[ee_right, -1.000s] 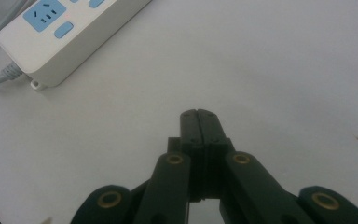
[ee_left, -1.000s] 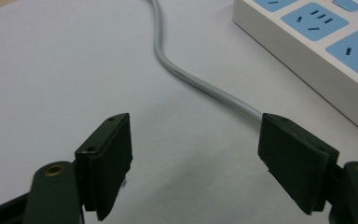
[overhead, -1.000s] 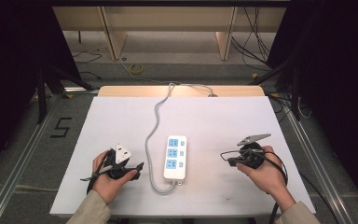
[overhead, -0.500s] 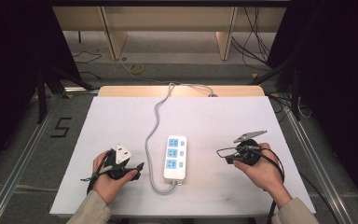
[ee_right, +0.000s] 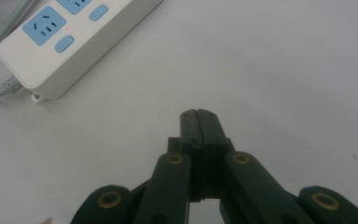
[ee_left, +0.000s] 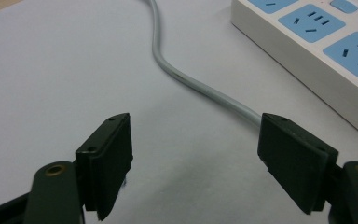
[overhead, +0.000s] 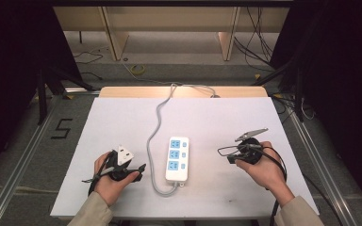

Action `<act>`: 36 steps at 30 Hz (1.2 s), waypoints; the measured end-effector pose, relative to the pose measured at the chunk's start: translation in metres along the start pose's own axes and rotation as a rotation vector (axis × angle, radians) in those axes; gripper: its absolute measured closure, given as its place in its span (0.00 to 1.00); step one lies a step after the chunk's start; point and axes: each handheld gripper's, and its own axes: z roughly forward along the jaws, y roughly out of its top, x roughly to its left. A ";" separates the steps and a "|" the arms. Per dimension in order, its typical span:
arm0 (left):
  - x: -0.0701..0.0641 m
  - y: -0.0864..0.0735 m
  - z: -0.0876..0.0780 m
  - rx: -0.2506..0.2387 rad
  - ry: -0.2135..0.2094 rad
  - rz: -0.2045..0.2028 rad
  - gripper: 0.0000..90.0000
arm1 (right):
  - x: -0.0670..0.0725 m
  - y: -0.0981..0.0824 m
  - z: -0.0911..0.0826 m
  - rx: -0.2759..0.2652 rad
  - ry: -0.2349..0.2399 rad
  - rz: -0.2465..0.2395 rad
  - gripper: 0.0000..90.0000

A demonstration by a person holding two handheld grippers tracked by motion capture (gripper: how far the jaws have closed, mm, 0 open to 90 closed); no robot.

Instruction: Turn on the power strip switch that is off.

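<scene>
Looks like nothing has really started here. The power strip (overhead: 177, 158) is lying flat in the middle of the white table (overhead: 122, 122), three blue sockets facing up, each with a little switch beside it, all of them empty as far as I can see. Its grey cord (overhead: 156, 127) runs off the near end, loops round the left side and snakes away toward the back edge of the table.

The left gripper (overhead: 139, 170) sits just left of the strip, low over the table, with its jaws spread wide and nothing between them. From the left gripper view it's aimed at the cord (ee_left: 205, 91), with the strip's side (ee_left: 307, 51) off to the right, but it isn't touching either. The right gripper (overhead: 224, 153) is on the other side, near the strip but clearly apart from it, jaws pinched fully together on nothing. In the right gripper view you can see the strip's near end (ee_right: 70, 46) up in the corner, with bare table between.

So my read: both hands are parked either side, the strip untouched, no plug or switch handled yet. Whatever's meant to happen to it, basically all of it is still ahead. The open left one looks closest to grabbing something, maybe the cord, but that's a guess.
</scene>
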 end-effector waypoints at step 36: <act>-0.002 0.000 0.000 -0.007 -0.006 0.002 0.30 | 0.009 0.032 0.008 0.036 -0.008 -0.043 1.00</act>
